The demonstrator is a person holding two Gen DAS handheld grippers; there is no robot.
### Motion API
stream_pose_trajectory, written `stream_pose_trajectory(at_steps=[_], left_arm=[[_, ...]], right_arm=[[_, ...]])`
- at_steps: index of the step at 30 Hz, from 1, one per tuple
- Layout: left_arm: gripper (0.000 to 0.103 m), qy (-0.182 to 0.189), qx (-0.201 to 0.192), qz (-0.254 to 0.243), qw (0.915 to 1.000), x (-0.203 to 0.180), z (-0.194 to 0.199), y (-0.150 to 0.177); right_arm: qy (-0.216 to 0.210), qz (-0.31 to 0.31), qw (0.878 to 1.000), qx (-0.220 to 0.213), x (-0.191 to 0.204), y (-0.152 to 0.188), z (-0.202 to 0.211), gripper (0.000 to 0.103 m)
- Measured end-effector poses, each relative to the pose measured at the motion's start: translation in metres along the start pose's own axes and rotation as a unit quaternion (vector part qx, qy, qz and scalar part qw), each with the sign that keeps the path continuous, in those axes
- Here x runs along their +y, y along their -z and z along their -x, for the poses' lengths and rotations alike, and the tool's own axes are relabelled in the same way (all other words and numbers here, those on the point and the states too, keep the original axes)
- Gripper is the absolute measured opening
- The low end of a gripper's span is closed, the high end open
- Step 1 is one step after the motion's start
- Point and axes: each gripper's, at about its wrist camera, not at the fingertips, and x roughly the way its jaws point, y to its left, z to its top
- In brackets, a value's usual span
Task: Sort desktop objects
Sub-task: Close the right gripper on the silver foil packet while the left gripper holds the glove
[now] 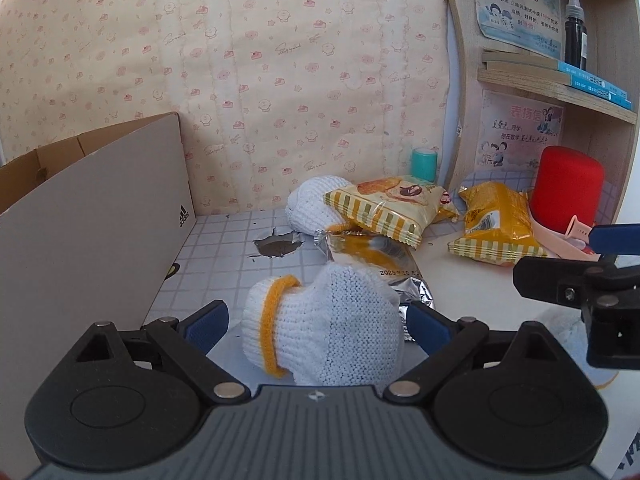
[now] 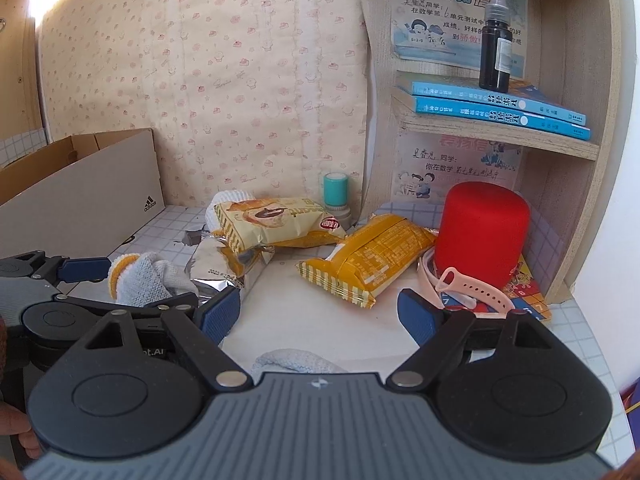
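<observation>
While spread, left tool (image 1: 316, 320) flanks glove (image 1: 324, 332), untouched.

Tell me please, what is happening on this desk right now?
A person is sorting a cluttered desk with a gripper in each hand. The left gripper is open around a white knitted glove with a yellow cuff, its pads not yet pressing on it. The right gripper hangs open over bare desk, holding nothing. Snack packets, a red cylinder and a pink watch strap lie beyond; an open shoebox stands on the left.
</observation>
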Motion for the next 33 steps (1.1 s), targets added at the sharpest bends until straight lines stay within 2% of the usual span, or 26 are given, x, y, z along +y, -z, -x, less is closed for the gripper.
stream_pose_trajectory(at_steps=[2, 10, 15, 21, 28, 33], left_arm=[[0.075, 0.015, 0.016, 0.011, 0.9997, 0.004, -0.006, -0.001], [0.056, 0.027, 0.007, 0.010, 0.9996, 0.008, 0.004, 0.004], [0.055, 0.024, 0.006, 0.011, 0.9996, 0.013, 0.020, 0.014], [0.056, 0.018, 0.000, 0.008, 0.9998, 0.024, 0.049, 0.029], [0.056, 0.009, -0.005, 0.013, 0.9999, 0.038, 0.067, 0.039], [0.056, 0.013, -0.002, 0.016, 0.9998, 0.042, 0.069, 0.040]], right_arm=[[-0.006, 0.003, 1.000, 0.003, 0.004, -0.002, -0.004, 0.084], [-0.012, 0.002, 1.000, 0.008, 0.013, -0.006, -0.012, 0.084], [-0.025, 0.000, 1.000, 0.015, 0.020, -0.010, -0.018, 0.084], [-0.041, -0.031, 0.998, 0.042, 0.040, -0.019, -0.044, 0.084], [-0.011, -0.049, 0.995, 0.080, 0.065, -0.026, -0.085, 0.084], [-0.013, -0.067, 0.994, 0.091, 0.073, -0.031, -0.106, 0.088]])
